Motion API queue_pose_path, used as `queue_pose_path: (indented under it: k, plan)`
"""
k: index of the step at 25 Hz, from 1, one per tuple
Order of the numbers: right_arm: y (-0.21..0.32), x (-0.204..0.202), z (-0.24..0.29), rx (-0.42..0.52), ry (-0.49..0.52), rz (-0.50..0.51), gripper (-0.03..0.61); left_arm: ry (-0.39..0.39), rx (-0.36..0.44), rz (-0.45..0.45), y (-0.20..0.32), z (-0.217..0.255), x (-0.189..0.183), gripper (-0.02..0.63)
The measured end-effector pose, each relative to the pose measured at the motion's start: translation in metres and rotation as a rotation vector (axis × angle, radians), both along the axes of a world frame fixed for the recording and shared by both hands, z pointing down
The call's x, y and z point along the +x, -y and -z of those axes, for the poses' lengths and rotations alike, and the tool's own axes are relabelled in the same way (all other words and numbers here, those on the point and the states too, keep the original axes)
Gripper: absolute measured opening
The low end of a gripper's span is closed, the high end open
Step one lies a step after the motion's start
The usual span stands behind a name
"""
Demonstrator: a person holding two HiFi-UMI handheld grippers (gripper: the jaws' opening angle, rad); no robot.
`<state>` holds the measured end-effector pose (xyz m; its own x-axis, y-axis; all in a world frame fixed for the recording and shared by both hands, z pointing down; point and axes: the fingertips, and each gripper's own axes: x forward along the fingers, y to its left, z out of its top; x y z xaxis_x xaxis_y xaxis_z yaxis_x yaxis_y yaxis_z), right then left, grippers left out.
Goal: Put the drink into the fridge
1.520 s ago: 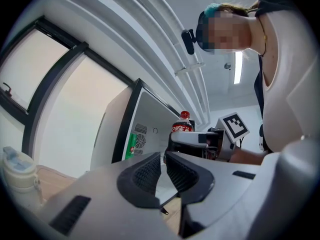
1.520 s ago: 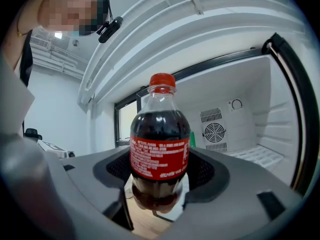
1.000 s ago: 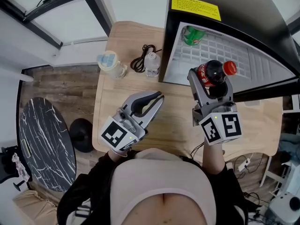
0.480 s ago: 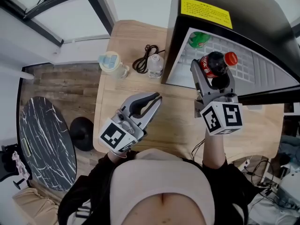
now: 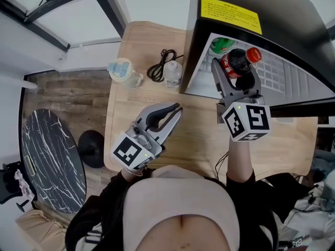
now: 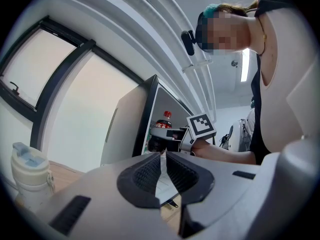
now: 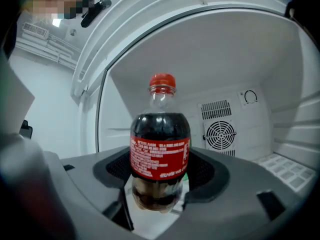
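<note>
Dark cola bottle (image 7: pixel 160 149) has red cap and label; black fridge (image 5: pixel 293 7) bears a yellow sticker (image 5: pixel 230 13); pale wooden table (image 5: pixel 137 67).

The base of the bottle (image 5: pixel 239 66) is hidden between the jaws of the right gripper (image 5: pixel 236 77) in the head view. A green thing (image 5: pixel 220 44) inside the fridge (image 5: pixel 293 14), perhaps another bottle, is partly covered. The fridge is cut off at the right edge. The yellow label's (image 5: pixel 231 14) print cannot be read.

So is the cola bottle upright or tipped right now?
Upright: the cola bottle has its red cap on top, and the right gripper is shut around its lower body.
</note>
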<state>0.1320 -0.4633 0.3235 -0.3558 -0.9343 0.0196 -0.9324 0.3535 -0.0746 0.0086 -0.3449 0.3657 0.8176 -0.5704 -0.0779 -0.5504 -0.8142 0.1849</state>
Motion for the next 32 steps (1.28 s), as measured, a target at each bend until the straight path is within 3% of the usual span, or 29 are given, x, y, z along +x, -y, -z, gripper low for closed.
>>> queue_pose_path:
  k: [25,32]
  plan:
    - [0.029,-0.005,-0.024,-0.048,-0.103,-0.024,0.327,0.002,-0.004,-0.007,-0.002,-0.002,0.002,0.040]
    - [0.035,-0.006,-0.029,-0.099,-0.114,-0.031,0.327,-0.003,-0.003,-0.019,-0.003,0.000,0.004,0.040]
